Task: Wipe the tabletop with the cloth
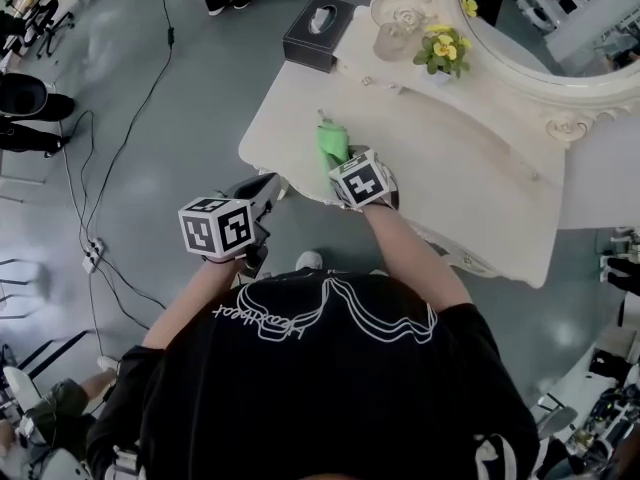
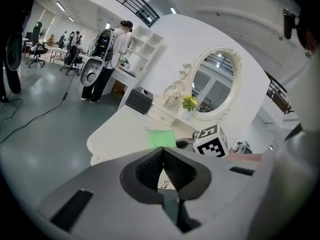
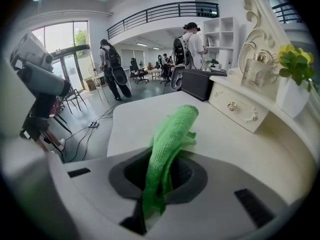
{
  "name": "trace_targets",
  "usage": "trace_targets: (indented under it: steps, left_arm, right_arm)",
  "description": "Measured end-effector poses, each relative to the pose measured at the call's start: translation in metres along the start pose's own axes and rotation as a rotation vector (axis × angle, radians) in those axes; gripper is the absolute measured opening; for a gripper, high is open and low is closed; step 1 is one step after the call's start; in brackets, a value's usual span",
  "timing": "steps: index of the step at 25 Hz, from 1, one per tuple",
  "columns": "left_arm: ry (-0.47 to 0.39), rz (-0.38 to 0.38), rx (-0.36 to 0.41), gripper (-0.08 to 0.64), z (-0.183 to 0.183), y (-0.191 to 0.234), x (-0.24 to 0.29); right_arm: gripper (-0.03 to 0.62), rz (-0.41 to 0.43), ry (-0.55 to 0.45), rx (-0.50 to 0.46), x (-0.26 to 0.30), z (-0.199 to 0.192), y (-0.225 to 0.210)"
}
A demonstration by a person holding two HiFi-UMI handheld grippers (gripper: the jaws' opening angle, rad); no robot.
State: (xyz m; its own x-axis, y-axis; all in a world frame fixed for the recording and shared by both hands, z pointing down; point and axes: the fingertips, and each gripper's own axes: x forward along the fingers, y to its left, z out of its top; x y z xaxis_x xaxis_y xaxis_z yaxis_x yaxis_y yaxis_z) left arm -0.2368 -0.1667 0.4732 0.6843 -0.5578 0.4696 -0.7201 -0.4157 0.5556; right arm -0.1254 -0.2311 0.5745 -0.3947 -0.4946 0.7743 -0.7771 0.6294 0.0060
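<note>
Cloth is already in the tool: the right gripper (image 3: 160, 181) is clamped on a bunched green microfibre cloth (image 3: 170, 134). Its free end flops forward onto the near-left part of the white vanity tabletop (image 3: 250, 149). The left gripper (image 2: 162, 156) has its jaws pressed together on nothing and hangs just off the table's near edge, over the grey floor (image 2: 45, 129).

I'd call this the wiping step, early-ish, since the cloth only sits on one corner patch. For the next move I reckon it wants pressing down flatter and dragging across toward the little drawer (image 3: 237, 109). It should steer shy of the glass bottle (image 1: 392, 40), yellow flower pot (image 1: 443, 53) and black tissue box (image 1: 318, 33) back by the oval mirror (image 1: 540, 8).
</note>
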Motion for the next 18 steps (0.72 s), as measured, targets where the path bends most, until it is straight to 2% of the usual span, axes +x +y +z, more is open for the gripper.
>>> trace_targets:
  steps: [18]
  left_arm:
    - [0.042,-0.049,0.046,0.003,-0.017,-0.053,0.024]
  right_arm:
    - [0.055,-0.027,-0.002,0.069,-0.041,-0.052,-0.026]
